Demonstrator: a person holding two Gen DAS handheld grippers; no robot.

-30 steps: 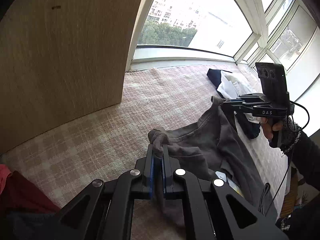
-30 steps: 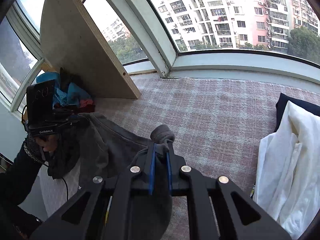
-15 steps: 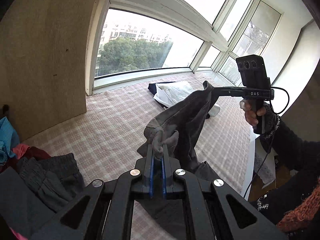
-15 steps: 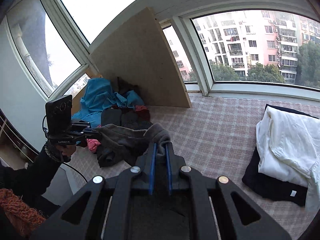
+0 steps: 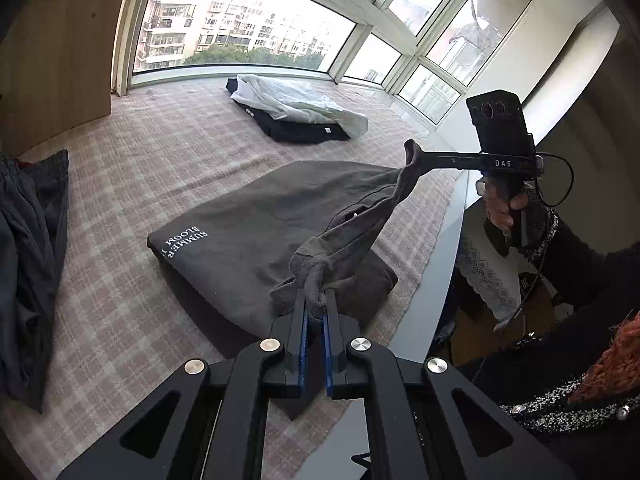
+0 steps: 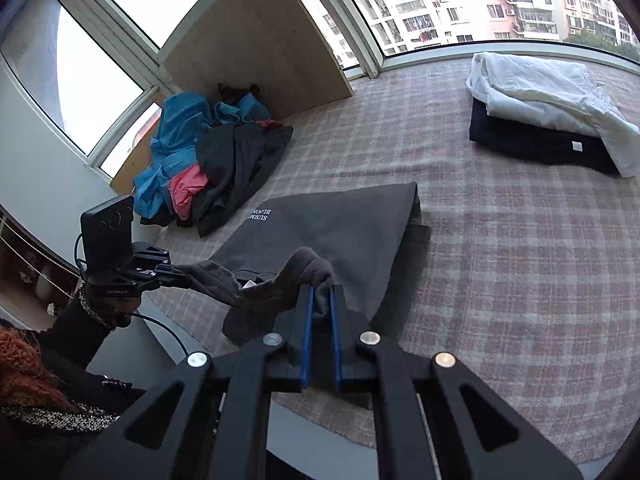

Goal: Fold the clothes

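A dark grey T-shirt [image 5: 256, 220] with white lettering lies spread on the checked cloth, its far part flat and its near edge lifted. It also shows in the right wrist view [image 6: 340, 228]. My left gripper [image 5: 315, 308] is shut on one bunched corner of the shirt. My right gripper [image 6: 321, 300] is shut on the other corner. The right gripper also shows in the left wrist view [image 5: 414, 156], and the left gripper in the right wrist view [image 6: 180, 270]. The shirt edge hangs stretched between them above the table's near edge.
A folded stack, white garment [image 6: 536, 84] on a black one [image 6: 532, 144], lies at the far side by the window. A heap of blue, pink and dark clothes [image 6: 208, 156] sits by a wooden board [image 6: 256, 36]. The table's near edge [image 5: 436, 272] runs under the grippers.
Both grippers have swung the shirt up off the heap and laid it out flat on the cloth. They now hold its near edge low, by the table's edge.
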